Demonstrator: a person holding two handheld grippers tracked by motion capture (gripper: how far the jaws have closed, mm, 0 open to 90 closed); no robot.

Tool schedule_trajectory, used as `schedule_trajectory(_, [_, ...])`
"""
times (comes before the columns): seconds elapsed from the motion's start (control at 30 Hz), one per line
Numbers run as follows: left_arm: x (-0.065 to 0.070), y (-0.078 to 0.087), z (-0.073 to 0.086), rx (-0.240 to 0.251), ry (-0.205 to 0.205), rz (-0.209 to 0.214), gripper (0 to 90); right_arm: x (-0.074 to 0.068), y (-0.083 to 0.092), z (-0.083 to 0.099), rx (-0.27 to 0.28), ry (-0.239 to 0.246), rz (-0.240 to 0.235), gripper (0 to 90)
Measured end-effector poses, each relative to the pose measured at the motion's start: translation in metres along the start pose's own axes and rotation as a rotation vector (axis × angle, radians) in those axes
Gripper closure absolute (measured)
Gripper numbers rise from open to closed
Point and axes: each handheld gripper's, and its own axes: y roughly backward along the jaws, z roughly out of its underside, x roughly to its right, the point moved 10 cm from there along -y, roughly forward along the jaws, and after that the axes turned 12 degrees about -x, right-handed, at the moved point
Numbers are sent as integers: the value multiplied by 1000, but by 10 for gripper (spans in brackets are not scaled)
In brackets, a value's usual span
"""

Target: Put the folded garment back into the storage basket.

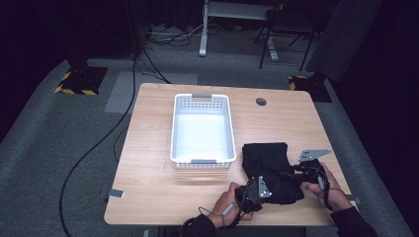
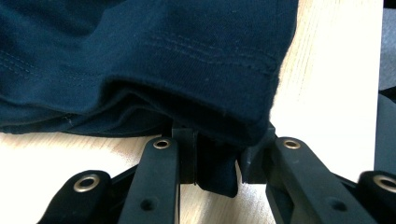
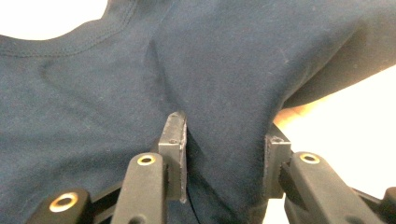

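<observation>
From above, a folded dark T-shirt [image 1: 271, 170] is lying at the table's [image 1: 148, 148] near right corner, right of the white basket [image 1: 202, 129], with the left gripper [image 1: 251, 191] and right gripper [image 1: 301, 174] at its near edge. Left gripper view: jaws are pinching the hem (stitching visible). Right gripper view: jaws are clamping a fabric fold.

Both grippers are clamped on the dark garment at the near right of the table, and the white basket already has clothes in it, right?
Not quite: the white basket is empty, as the high view shows. Both the left gripper and the right gripper do pinch the dark garment.
</observation>
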Motion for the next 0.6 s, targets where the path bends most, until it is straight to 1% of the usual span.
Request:
schedule_trajectory(0.07, [-1,1,0,-4,-7,-8,722,-1,2,-1,11,9,18,633])
schedule_trajectory(0.17, [-5,5,0,-10,-14,-27,724,-2,5,-2,18,7,39,639])
schedule_trajectory(0.2, [-8,8,-1,-5,-10,-37,726,-3,6,-3,24,8,42,641])
schedule_trajectory(0.3, [-12,13,-2,3,-6,-43,730,-3,10,-7,57,-7,60,647])
schedule_trajectory(0.4, [-17,18,-4,15,1,-46,740,-3,13,-11,83,-5,70,655])
schedule_trajectory(0.47, [-19,21,-4,15,-3,-58,742,-3,17,-14,108,-9,86,666])
schedule_trajectory(0.5, [-20,22,-5,9,-10,-65,742,-3,18,-15,112,-8,90,672])
schedule_trajectory(0.53, [-21,23,-4,0,-17,-64,742,-4,19,-16,113,2,95,677])
schedule_trajectory(0.6, [-21,23,-4,-6,-28,-62,742,-4,20,-17,114,0,100,683])
